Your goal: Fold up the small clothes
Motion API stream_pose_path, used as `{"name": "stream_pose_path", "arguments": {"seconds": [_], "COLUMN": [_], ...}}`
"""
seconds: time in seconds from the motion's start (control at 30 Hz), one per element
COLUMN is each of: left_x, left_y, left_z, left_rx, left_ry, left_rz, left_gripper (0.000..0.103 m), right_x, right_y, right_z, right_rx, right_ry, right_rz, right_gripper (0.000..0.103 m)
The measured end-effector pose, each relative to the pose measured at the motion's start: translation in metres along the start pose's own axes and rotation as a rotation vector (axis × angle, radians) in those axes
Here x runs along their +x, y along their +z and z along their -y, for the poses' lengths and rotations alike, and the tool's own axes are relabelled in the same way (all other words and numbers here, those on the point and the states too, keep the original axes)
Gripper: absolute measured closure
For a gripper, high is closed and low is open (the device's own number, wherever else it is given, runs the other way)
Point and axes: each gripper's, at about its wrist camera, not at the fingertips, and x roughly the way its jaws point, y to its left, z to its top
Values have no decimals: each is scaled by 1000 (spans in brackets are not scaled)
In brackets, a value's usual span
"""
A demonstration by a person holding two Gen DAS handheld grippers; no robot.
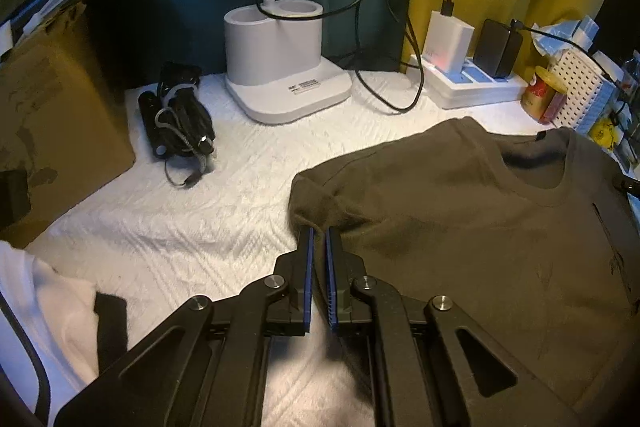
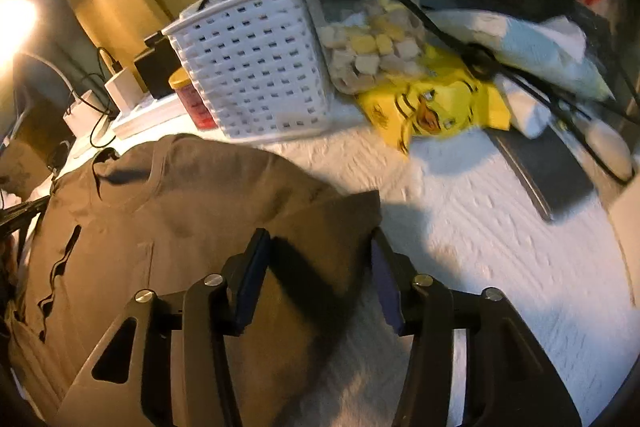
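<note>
the brown shirt (image 1: 460,211) lies flat on the white cloth (image 1: 192,227). the left gripper (image 1: 318,233) is squeezed tight on the left sleeve. the right gripper (image 2: 320,247) is open around the right sleeve. pinch it, then lift both together.

Left hand-held gripper (image 1: 319,233) pinched shut; right hand-held gripper (image 2: 318,241) jaws apart.

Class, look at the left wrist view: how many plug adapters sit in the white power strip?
2. A white adapter stands near the power strip's left end, and a black adapter stands just right of it. Both carry black cables. Others may be hidden.
</note>
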Motion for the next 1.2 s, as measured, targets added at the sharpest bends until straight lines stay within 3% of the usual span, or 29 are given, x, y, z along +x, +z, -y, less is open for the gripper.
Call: {"name": "stream_pose_path", "arguments": {"seconds": [0.17, 0.27, 0.43, 0.5, 0.53, 0.57, 0.6, 0.67, 0.77, 0.87, 0.97, 1.0, 1.1, 1.13, 1.2], "left_x": [4, 2, -20, -31, -35, -40, -46, -56, -71, -81, -75, -72, -72, -74, -80], "left_y": [4, 6, 4, -2, -5, -10, -16, -26, -39, -51, -66, -72, -80, -81, -84], "left_z": [0, -6, -9, -6, -4, -1, 2, 7, 18, 36, 47, 49, 48, 48, 49], "left_rx": [40, 34, 16, 17, 17, 15, 11, -11, -10, 53, 96, 107, 119, 127, 151], "left_ry": [75, 97, 69, 40, 27, 8, -18, -57, -110, -128, -123, -127, -144, -135, -85], "left_rz": [19, 11, 0, -5, -10, -19, -31, -40, -59, -73, -126, -143, -135, -125, -107], "left_gripper": [101, 100, 100, 98, 96, 83, 63, 51, 51, 51, 56, 72, 96, 101, 101], "right_x": [-10, -8, -8, -10, -14, -20, -25, -40, -59, -80, -96, -101, -113, -115, -119], "right_y": [5, 3, 3, 3, 1, 0, -2, -5, -11, -21, -34, -40, -59, -63, -71], "right_z": [-1, 4, 0, -1, -2, -3, -2, -3, -4, -4, -10, -11, -13, -13, -13], "right_rx": [-44, -22, -30, -22, -23, -25, -25, -25, -30, -27, -25, -24, -18, -14, -5], "right_ry": [-110, -116, -138, -142, -158, -171, -173, -180, -205, -214, -214, -213, -211, -211, -215], "right_rz": [55, 34, 28, 25, 29, 41, 51, 75, 96, 113, 119, 119, 113, 110, 103], "right_gripper": [97, 97, 97, 92, 83, 71, 66, 62, 62, 62, 62, 62, 62, 62, 62]}}
